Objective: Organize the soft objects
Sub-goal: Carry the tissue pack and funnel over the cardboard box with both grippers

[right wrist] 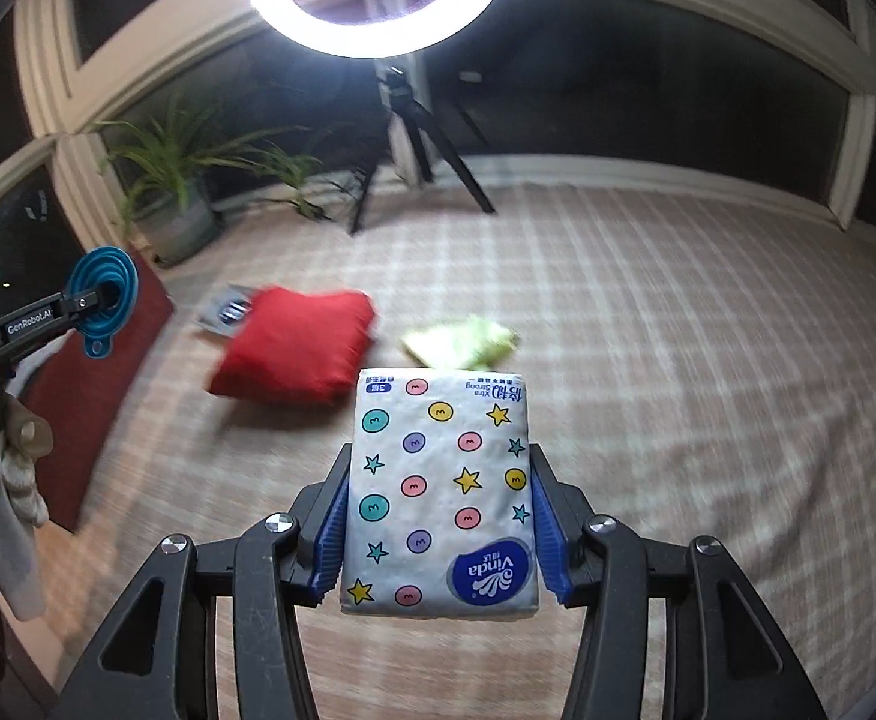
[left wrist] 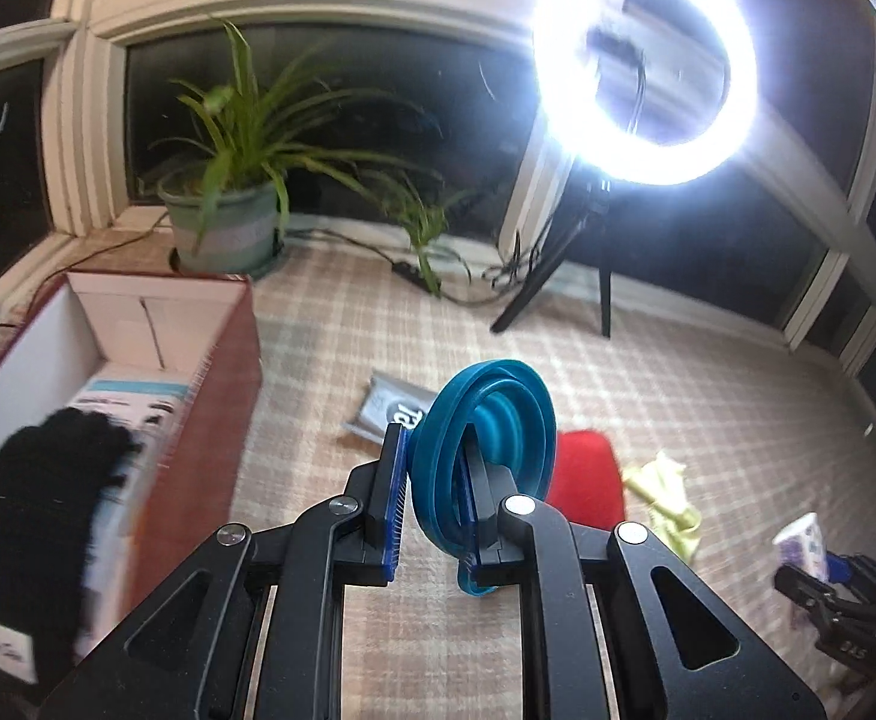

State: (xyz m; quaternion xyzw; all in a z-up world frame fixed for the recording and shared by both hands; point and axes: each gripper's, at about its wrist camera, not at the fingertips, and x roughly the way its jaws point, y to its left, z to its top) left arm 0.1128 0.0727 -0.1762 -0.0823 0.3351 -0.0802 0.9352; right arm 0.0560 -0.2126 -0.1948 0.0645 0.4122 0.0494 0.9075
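My left gripper (left wrist: 432,456) is shut on the rim of a teal collapsible funnel (left wrist: 498,414) and holds it above the checked blanket; the right wrist view shows this funnel (right wrist: 105,288) at the far left. My right gripper (right wrist: 441,516) is shut on a white tissue pack (right wrist: 438,480) printed with stars and dots, its pads pressing both long sides. On the blanket lie a red cushion (right wrist: 300,342), a pale yellow cloth (right wrist: 462,342) and a grey flat packet (left wrist: 387,408). A black woolly item (left wrist: 36,510) lies in the red box (left wrist: 210,396) at the left.
A ring light on a tripod (left wrist: 642,66) stands at the back by the dark windows. A potted plant (left wrist: 228,222) sits at the back left, with cables along the sill. Pale soft items (right wrist: 0,480) hang at the left edge of the right wrist view.
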